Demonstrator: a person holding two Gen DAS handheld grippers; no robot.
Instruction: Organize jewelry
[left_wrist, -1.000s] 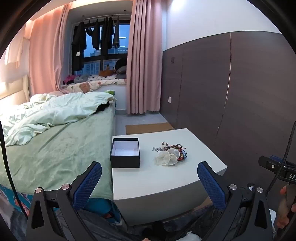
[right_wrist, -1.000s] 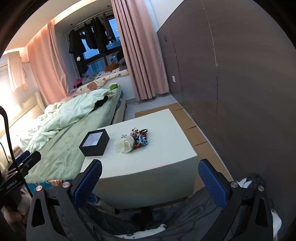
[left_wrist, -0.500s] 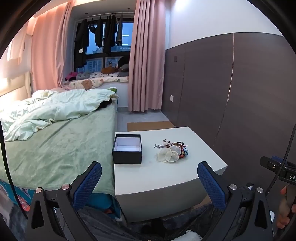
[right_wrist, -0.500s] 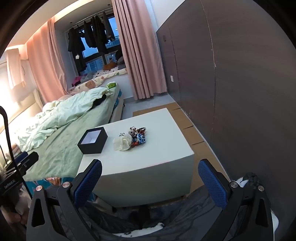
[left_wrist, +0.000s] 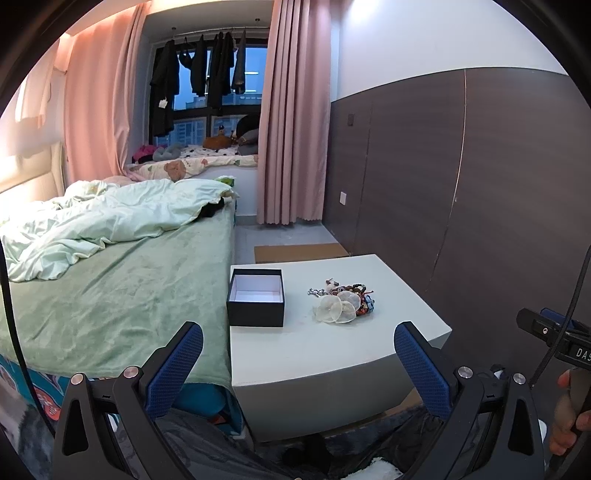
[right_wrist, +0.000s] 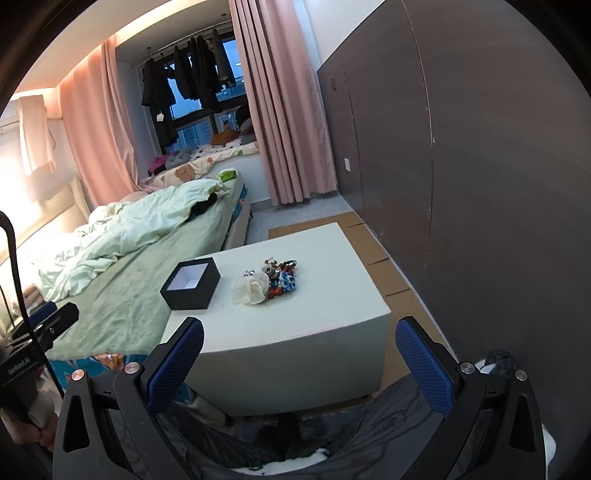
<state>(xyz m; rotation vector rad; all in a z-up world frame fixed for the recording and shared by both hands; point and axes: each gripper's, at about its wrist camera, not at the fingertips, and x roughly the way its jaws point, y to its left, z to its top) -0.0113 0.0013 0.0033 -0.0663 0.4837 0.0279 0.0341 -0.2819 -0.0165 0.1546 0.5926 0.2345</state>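
Observation:
A pile of jewelry (left_wrist: 343, 299) lies on a white low table (left_wrist: 332, 354): white shell-like discs in front, beaded bracelets behind. It also shows in the right wrist view (right_wrist: 267, 282). An open black box (left_wrist: 256, 302) with a white inside stands left of the pile, also in the right wrist view (right_wrist: 191, 283). My left gripper (left_wrist: 297, 363) is open and empty, short of the table's near edge. My right gripper (right_wrist: 299, 362) is open and empty, also short of the table (right_wrist: 295, 332).
A bed with green covers (left_wrist: 110, 280) lies against the table's left side. A dark panelled wall (left_wrist: 461, 184) runs along the right. Cardboard sheets (right_wrist: 384, 266) lie on the floor between table and wall. Pink curtains (left_wrist: 291, 129) hang at the far window.
Both grippers have tilted slightly, so the table sits a little lower and nearer in view. The jewelry and box have not moved. Both grippers stay open.

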